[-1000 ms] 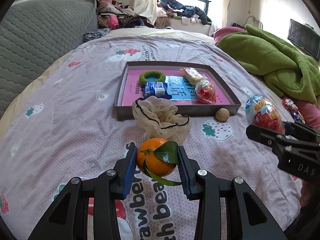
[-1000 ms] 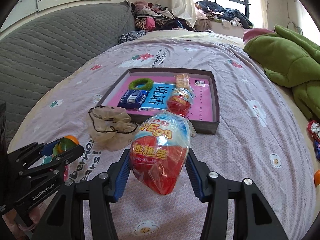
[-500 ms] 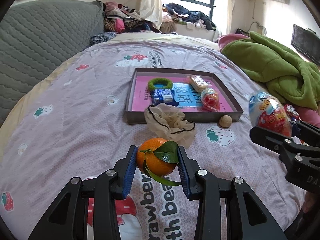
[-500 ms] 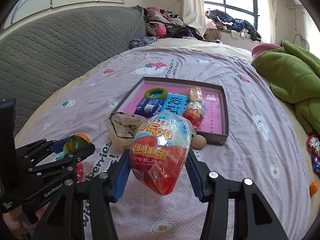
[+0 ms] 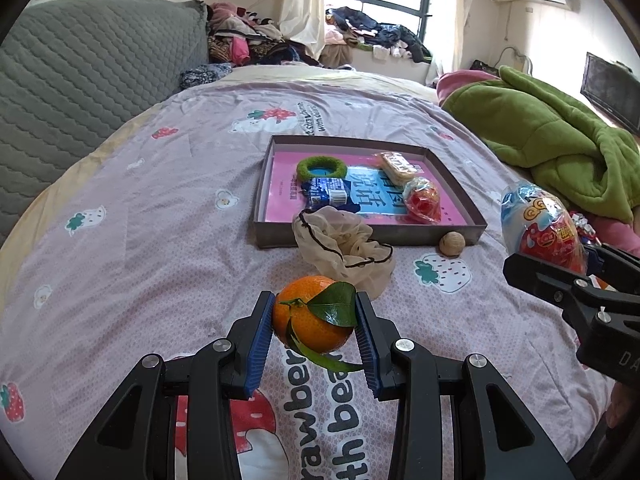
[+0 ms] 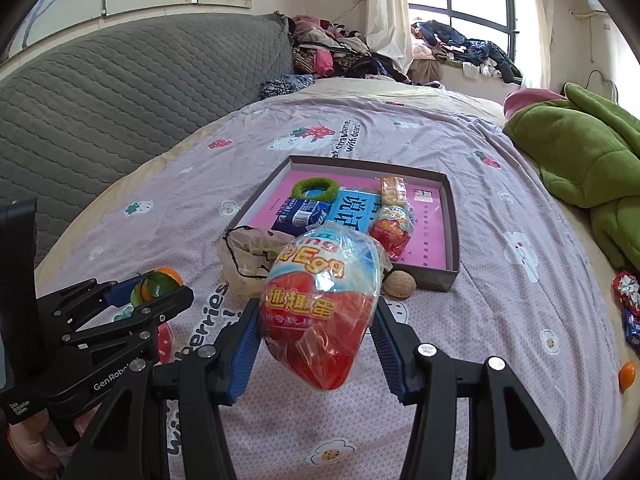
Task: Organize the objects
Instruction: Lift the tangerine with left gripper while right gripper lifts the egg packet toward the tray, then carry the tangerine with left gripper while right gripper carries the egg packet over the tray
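Headboard: grey quilted panel [image 5: 80,80] at the far left, along the edge of the bed.
Bedspread: lilac cover [image 5: 140,240] printed with strawberries, bears and lettering – everything else lies on it.
Left gripper: the left gripper [image 5: 315,334] has its blue pads pressed on both sides of an orange [image 5: 310,316] with green leaves on its stem, held clear of the cover; in the right wrist view the same gripper [image 6: 154,294] shows at the lower left, a hand [image 6: 28,446] under it.
Mesh bag: a crumpled beige net bag [image 5: 344,248] with a dark drawstring lies just in front of the box, touching its near wall.
Box: a shallow grey box [image 5: 276,238] with a pink floor sits mid-bed, beyond both grippers.
Box contents: from the left, a green fuzzy ring [image 5: 321,168], a blue snack packet [image 5: 328,196] just before it, a wrapped biscuit pack [image 5: 396,166] at the back, and a small red-and-white wrapped egg [image 5: 422,200] near the right wall.
Walnut: a walnut [image 5: 452,243] rests on the cover, just outside the box's near right corner.
Right gripper: the right gripper [image 6: 320,344] pinches a large toy egg [image 6: 320,308] in clear wrap – white top, red base – lifted off the bed.
Green blanket: a bunched green blanket [image 5: 560,148] lies at the right of the bed.
Loose items: wrapped sweets [image 6: 628,304] and a small orange [image 6: 626,373] lie at the far right edge.
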